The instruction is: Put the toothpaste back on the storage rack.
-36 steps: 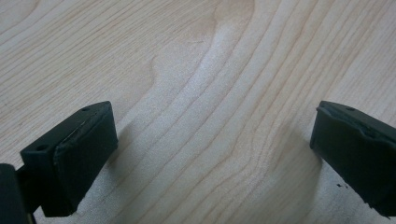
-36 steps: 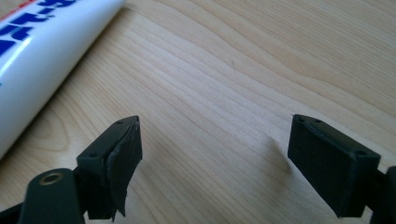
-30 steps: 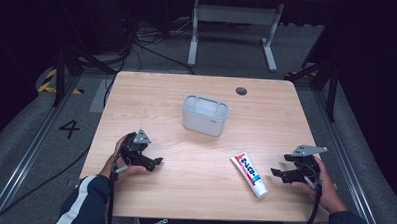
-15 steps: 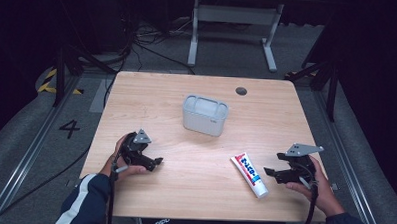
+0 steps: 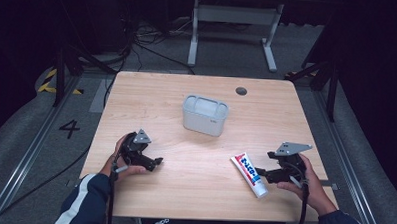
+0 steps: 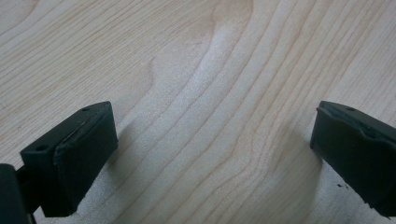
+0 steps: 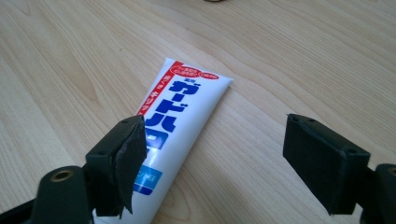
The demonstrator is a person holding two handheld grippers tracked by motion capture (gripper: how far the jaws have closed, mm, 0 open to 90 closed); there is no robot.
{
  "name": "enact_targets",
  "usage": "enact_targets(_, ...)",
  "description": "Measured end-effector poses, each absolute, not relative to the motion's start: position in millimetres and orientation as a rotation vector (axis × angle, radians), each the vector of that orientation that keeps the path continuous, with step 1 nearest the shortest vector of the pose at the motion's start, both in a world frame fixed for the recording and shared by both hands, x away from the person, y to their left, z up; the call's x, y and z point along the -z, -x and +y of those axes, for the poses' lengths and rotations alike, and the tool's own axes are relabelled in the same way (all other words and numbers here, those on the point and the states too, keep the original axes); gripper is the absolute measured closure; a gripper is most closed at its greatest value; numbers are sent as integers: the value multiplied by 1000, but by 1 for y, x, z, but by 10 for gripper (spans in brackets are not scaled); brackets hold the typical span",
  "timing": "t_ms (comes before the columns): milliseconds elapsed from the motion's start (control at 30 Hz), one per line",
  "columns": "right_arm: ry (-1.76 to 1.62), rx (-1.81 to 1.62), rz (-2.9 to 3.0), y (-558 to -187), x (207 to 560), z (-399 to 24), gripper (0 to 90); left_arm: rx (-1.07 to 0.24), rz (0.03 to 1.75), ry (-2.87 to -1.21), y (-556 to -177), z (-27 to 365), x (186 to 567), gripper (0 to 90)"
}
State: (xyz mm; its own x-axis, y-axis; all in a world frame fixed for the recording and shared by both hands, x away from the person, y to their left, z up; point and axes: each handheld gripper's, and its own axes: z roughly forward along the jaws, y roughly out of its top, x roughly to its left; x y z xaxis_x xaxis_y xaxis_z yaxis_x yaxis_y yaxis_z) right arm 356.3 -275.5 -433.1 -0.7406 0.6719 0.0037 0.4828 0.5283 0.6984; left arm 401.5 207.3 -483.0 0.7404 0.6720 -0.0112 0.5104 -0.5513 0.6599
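One toothpaste tube (image 5: 251, 174), one grey plastic container (image 5: 205, 114) and two hand-held grippers are on the light wooden table (image 5: 157, 95).

The toothpaste tube is white with a red band at its flat crimped end and large blue Japanese lettering down its body; a light blue patch sits lower on it. It lies flat on the table near the front right, at a slant, crimped end toward the table's middle. In the right gripper view the tube (image 7: 175, 130) runs partly behind one black finger (image 7: 122, 158) and lies mostly to that side, not in the gap between the fingers.

The right gripper (image 5: 269, 175), held in the person's right hand (image 5: 304, 183), sits just beside the tube with its fingers spread wide and nothing between them. The left gripper (image 5: 152, 163), in the left hand (image 5: 117, 164) near the front left, also has its fingers wide apart over bare wood, as the left gripper view shows (image 6: 205, 154).

The grey container stands upright near the table's middle, well apart from both grippers. It is rectangular with rounded corners, and I cannot tell what is inside it.
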Motion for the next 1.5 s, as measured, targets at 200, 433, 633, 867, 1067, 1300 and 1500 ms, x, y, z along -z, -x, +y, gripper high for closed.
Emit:
enact_targets(200, -943, -1015, 2524, -357, 432, -265, 222, -318, 888, -2279, -401, 207, 483, 11)
enact_targets(433, -919, -993, 2553, -360, 435, -252, 228, -317, 888, -2279, -401, 207, 483, 11)
enact_targets(633, -923, -945, 2585, -361, 439, -242, 237, -319, 887, -2279, -401, 207, 483, 12)
enact_targets(867, -951, -882, 2620, -364, 446, -236, 246, -318, 888, -2279, -401, 207, 483, 11)
enact_targets(1067, -970, -835, 2655, -366, 452, -231, 265, -317, 888, -2279, -401, 207, 483, 12)
enact_targets(1300, -981, -770, 2682, -369, 457, -224, 271, -319, 887, -2279, -401, 207, 483, 11)
enact_targets(1500, -1011, -704, 2704, -374, 460, -218, 256, -319, 887, -2279, -401, 207, 483, 11)
